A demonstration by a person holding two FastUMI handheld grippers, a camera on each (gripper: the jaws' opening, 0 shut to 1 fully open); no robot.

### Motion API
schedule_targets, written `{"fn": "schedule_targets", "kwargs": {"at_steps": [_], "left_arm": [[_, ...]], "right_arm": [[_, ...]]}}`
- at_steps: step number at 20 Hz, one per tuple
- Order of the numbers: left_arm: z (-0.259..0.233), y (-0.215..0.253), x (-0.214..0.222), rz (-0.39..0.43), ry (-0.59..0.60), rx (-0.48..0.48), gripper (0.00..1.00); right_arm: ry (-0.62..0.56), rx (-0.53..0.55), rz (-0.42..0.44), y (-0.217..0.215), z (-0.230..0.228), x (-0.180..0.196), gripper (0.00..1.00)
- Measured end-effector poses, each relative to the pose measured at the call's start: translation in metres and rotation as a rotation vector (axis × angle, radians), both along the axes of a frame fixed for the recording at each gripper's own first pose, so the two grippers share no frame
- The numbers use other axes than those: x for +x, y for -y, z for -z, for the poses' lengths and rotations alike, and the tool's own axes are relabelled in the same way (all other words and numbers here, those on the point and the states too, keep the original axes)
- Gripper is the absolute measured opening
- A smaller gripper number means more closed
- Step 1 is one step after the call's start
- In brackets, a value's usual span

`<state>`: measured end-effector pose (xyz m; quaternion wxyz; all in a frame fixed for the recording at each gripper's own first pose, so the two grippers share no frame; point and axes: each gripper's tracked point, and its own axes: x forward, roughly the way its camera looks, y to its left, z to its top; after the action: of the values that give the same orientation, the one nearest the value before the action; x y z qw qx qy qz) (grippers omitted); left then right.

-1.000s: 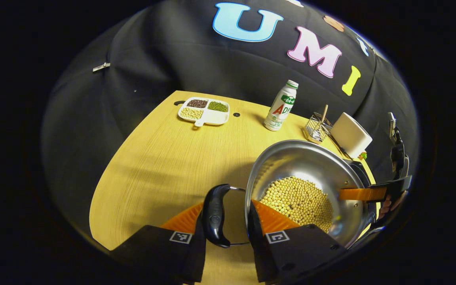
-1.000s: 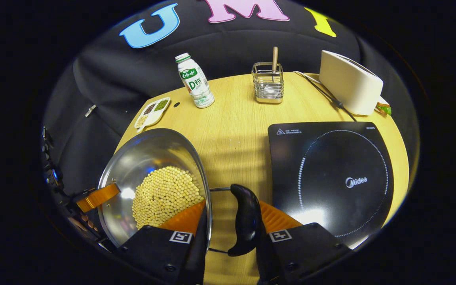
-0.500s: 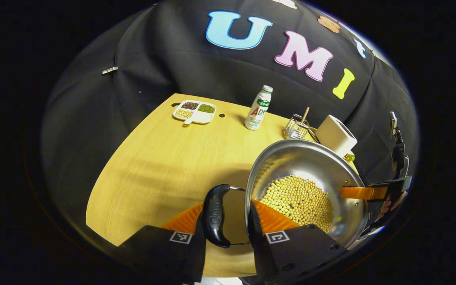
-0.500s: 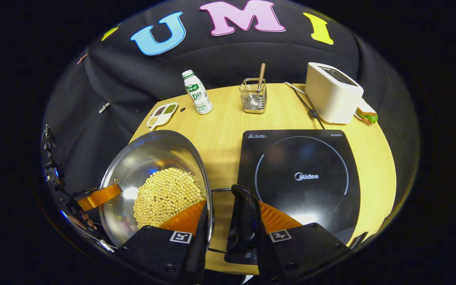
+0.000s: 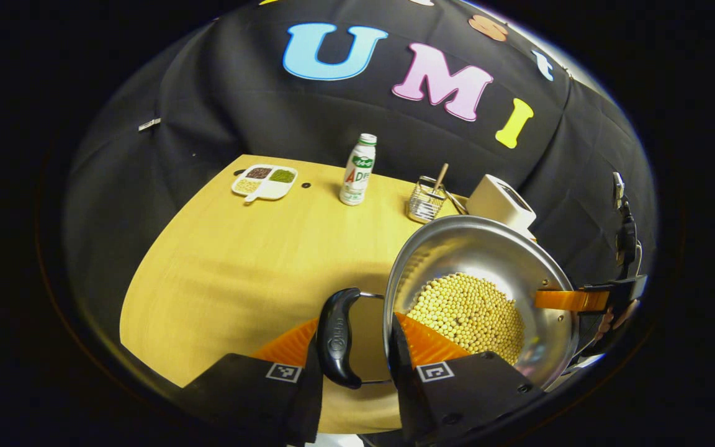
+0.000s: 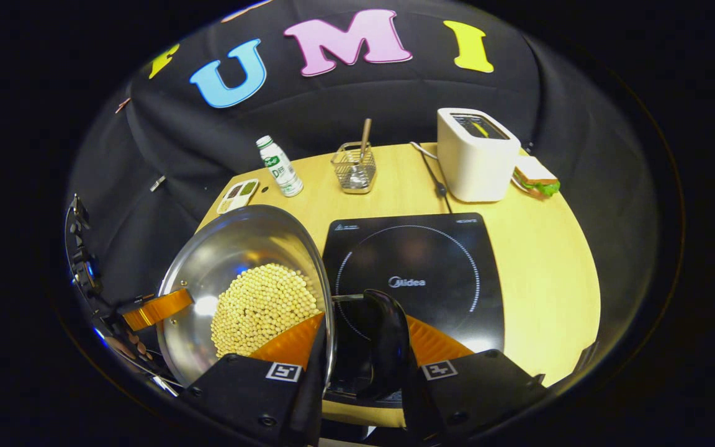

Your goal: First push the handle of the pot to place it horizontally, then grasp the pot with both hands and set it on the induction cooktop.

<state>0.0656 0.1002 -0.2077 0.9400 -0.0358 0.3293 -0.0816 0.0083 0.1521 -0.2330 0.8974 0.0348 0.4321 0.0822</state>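
Observation:
A steel pot (image 5: 481,261) with soybeans in it hangs above the wooden table (image 5: 233,267), held from both sides. My left gripper (image 5: 357,341) is shut across the pot's black left handle (image 5: 336,338) and the rim, one finger outside the handle and one inside the pot. In the right gripper view, my right gripper (image 6: 360,341) is shut the same way on the right handle (image 6: 387,338) of the pot (image 6: 239,254). The black induction cooktop (image 6: 432,261) lies just below and beyond that handle. Each view shows the other gripper at the pot's far rim.
At the back of the table stand a divided dish of beans (image 5: 264,182), a drink bottle (image 5: 357,171), a wire holder (image 5: 426,205) and a white toaster (image 6: 475,155) with its cord. A sandwich (image 6: 534,177) lies right of the toaster. The table's front edge is close below both grippers.
Both grippers have carried the pot up and to the right. The cooktop has slid left in the right gripper view and now lies under the right handle.

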Motion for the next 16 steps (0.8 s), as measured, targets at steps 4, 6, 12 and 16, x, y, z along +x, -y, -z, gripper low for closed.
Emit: {"fn": "schedule_targets", "kwargs": {"at_steps": [4, 6, 12, 16], "left_arm": [[0.001, 0.037, 0.014, 0.039, 0.009, 0.013, 0.52], [0.002, 0.053, 0.021, 0.059, 0.008, 0.019, 0.53], [0.01, 0.095, 0.038, 0.076, 0.004, 0.028, 0.53], [0.021, 0.118, 0.048, 0.065, -0.004, 0.026, 0.51]], "right_arm": [[0.01, 0.011, 0.044, 0.035, -0.005, 0.007, 0.55], [0.007, 0.01, 0.06, 0.051, -0.004, 0.01, 0.55], [-0.007, 0.013, 0.084, 0.092, -0.001, 0.027, 0.55], [-0.018, 0.013, 0.08, 0.113, 0.006, 0.041, 0.55]]}}
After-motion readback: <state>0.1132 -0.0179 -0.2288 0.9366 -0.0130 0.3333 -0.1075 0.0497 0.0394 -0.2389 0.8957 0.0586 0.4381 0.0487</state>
